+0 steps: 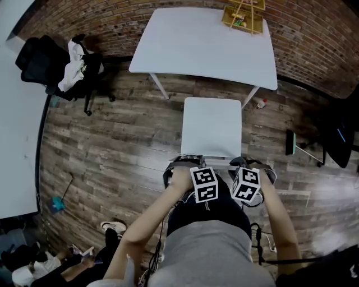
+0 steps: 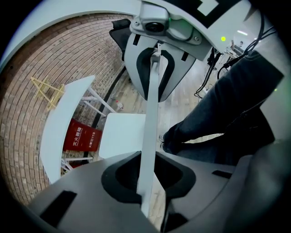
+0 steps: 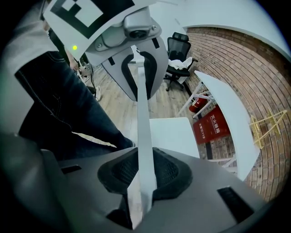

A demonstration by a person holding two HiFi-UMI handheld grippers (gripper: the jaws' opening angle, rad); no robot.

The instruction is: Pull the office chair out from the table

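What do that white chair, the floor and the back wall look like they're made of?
The chair is probably plastic: smooth matte white, with a thin, even backrest edge. The floor is wood or wood-look laminate: grey-brown planks with visible grain and joints, slightly shiny. The wall is red-brown brick, rough, with pale mortar lines.

The wood floor (image 1: 112,146) holds a white table (image 1: 196,45) at 12 o'clock. A yellow rack (image 1: 242,17) sits on the table's far corner. A white chair (image 1: 212,126) stands near the table, in the middle. A black chair (image 1: 56,67) is at 10 o'clock.
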